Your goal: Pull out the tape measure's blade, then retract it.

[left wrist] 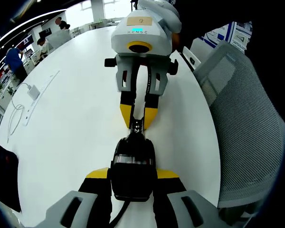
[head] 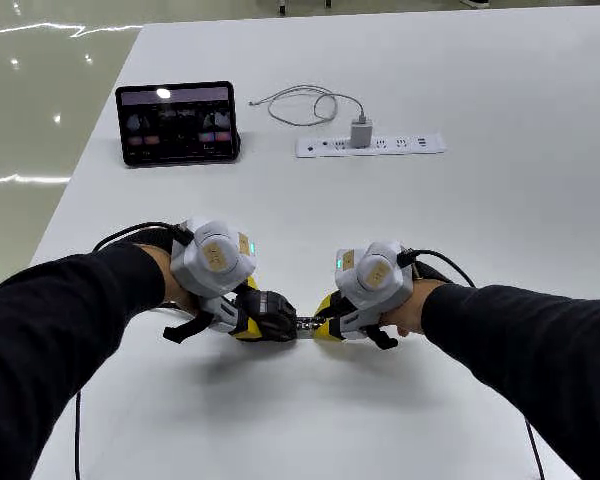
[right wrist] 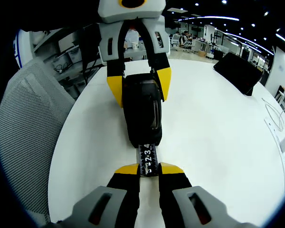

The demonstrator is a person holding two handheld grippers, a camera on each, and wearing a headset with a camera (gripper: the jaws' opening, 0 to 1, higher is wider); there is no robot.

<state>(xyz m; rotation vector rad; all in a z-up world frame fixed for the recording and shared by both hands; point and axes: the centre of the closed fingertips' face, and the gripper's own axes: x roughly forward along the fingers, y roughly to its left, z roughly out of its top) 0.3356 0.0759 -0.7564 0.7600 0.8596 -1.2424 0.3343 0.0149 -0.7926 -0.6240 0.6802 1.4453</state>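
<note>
A black tape measure (head: pixel 269 314) lies just above the white table (head: pixel 480 220), and my left gripper (head: pixel 248 318) is shut on its body. In the left gripper view the case (left wrist: pixel 133 166) sits between my yellow-tipped jaws (left wrist: pixel 133 174). A short length of blade (right wrist: pixel 147 159) with numerals 1 to 4 sticks out of the case (right wrist: pixel 142 111). My right gripper (right wrist: pixel 148 169) is shut on the blade's end, a few centimetres from the case. In the head view the right gripper (head: pixel 325 326) faces the left one across the blade (head: pixel 305 323).
At the table's far side stand a dark tablet (head: pixel 178 122) and a white power strip (head: pixel 370 145) with a charger and looped white cable (head: pixel 300 105). A grey mesh chair (left wrist: pixel 247 133) stands at the near table edge. Black cables trail from both grippers.
</note>
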